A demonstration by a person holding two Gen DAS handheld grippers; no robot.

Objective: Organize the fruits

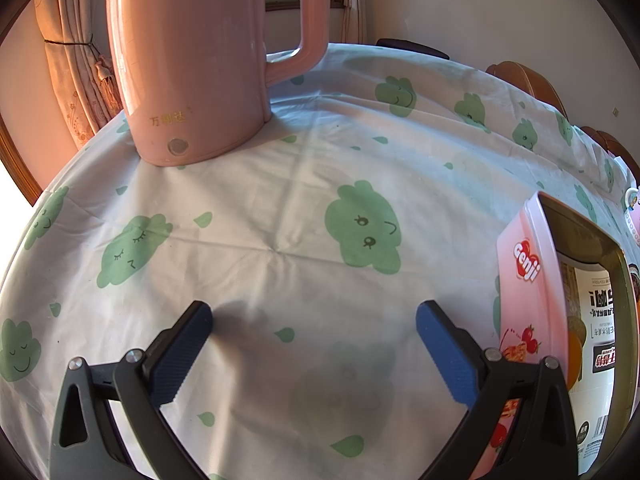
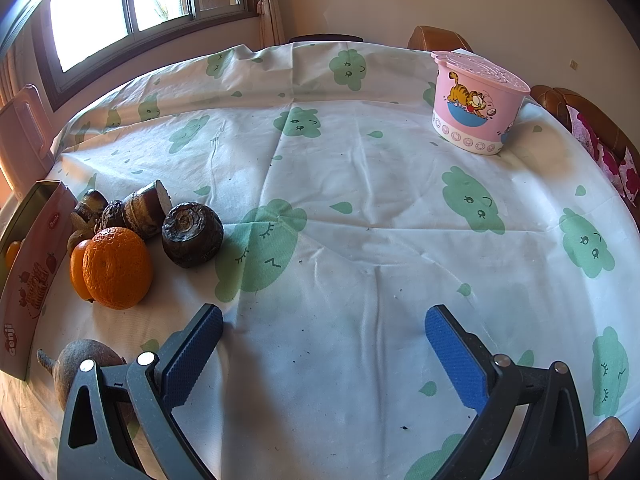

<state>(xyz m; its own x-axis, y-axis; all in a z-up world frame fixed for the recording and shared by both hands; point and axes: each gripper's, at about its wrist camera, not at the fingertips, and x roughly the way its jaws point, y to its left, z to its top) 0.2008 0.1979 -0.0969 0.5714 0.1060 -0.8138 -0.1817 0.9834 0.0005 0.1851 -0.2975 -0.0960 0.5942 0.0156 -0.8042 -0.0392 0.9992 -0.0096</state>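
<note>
Kettle [image 1: 192, 64] ahead of left tool [image 1: 314, 320] — both tools spread, right tool [image 2: 324, 320] near oranges [image 2: 116, 268].

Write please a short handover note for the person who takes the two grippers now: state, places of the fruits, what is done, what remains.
Left gripper: open, empty, over bare tablecloth, pink box to its right.
Right gripper: open, empty.
Large orange, smaller orange and dark round pieces lie in a group beside the box.
Done: one orange fruit seems inside the box.
Left: the rest.
</note>
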